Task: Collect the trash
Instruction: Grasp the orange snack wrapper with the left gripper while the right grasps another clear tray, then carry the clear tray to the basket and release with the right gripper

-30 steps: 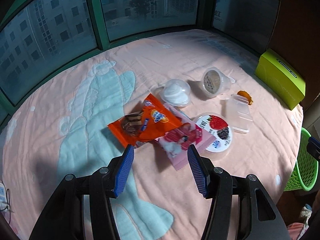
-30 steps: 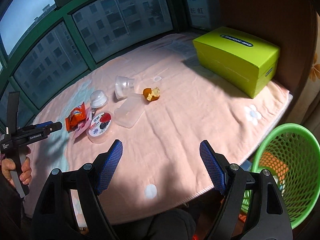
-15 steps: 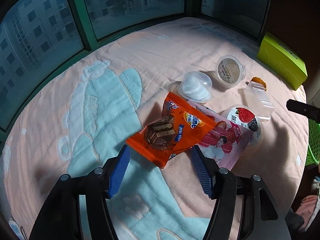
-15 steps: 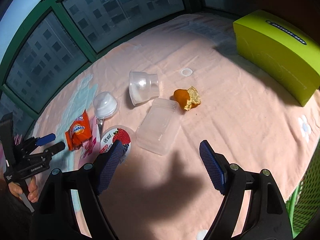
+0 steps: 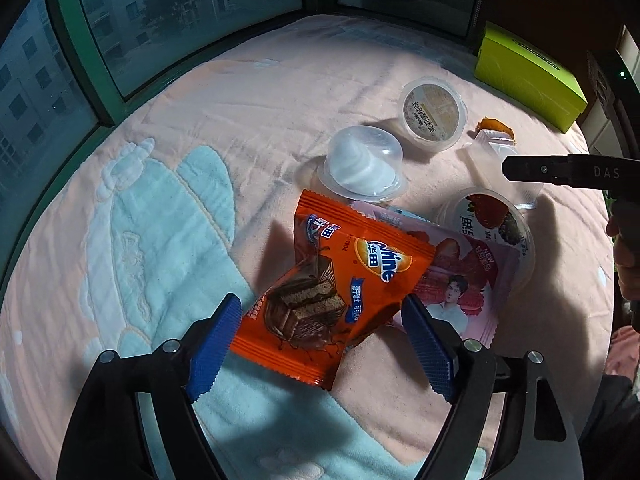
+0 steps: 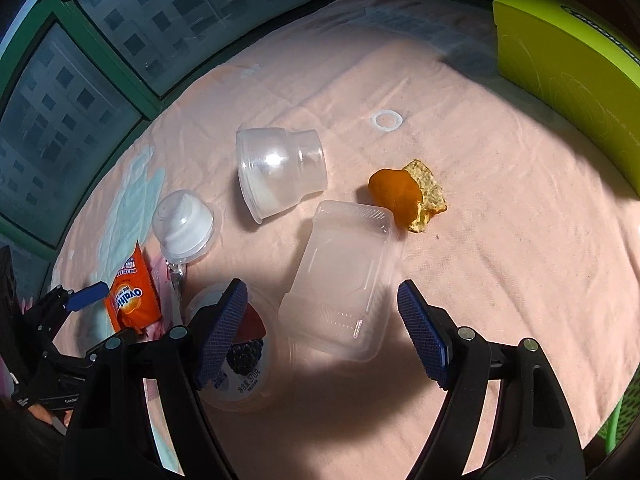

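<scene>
My left tool (image 5: 322,334) gapes wide around the crinkly orange snack wrapper (image 5: 340,288) on the surface, empty like my right tool (image 6: 320,332) nearby; closing could snag the pink wrapper (image 5: 464,280) beneath.

Orange wrapper (image 5: 340,300): crumpled, overlapping pink wrapper (image 5: 468,280).
Berry cup (image 6: 244,356): upright, sealed.
Clear tray (image 6: 344,280): beside orange peel (image 6: 404,198).
Empty cup (image 6: 280,172): tipped sideways.
</scene>
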Tool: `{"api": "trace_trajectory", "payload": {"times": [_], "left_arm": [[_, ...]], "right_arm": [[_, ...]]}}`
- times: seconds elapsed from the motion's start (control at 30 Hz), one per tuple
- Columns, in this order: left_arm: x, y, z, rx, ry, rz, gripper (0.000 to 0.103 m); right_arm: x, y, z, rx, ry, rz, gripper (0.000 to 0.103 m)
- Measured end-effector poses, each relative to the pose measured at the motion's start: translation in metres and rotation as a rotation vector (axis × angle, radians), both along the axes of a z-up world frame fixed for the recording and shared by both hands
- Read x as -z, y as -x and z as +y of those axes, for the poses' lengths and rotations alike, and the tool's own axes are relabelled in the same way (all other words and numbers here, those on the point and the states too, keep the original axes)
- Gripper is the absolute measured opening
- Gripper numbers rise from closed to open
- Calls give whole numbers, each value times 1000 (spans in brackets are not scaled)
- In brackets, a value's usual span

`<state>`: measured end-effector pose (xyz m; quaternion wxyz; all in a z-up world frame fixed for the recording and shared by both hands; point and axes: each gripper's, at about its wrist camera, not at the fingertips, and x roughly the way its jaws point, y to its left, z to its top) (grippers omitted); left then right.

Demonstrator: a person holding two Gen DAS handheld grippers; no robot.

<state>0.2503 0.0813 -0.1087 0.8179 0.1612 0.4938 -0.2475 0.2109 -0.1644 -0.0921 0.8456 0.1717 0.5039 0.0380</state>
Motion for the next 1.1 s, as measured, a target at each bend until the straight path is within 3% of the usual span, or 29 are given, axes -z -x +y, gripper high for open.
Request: {"api": "trace_trajectory", "payload": {"times": [0.13,0.47,0.67,0.8,1.1], "left_arm": [[1,-1,-4,56,5,-4,80],[9,-12,-2,71,13,27,80],[11,-13,-9,90,-3,16,81],[12,-12,-12,90,8,14,66],[0,-2,-6,38,32,-18,45]], "right_arm": [[6,-6,0,18,6,17,76],[12,-12,0,43,98,30,62],[12,-9,3,30,125,20,61],[12,-9,6,18,146,8,60],[5,6,-3,7,121,-20,58]]}}
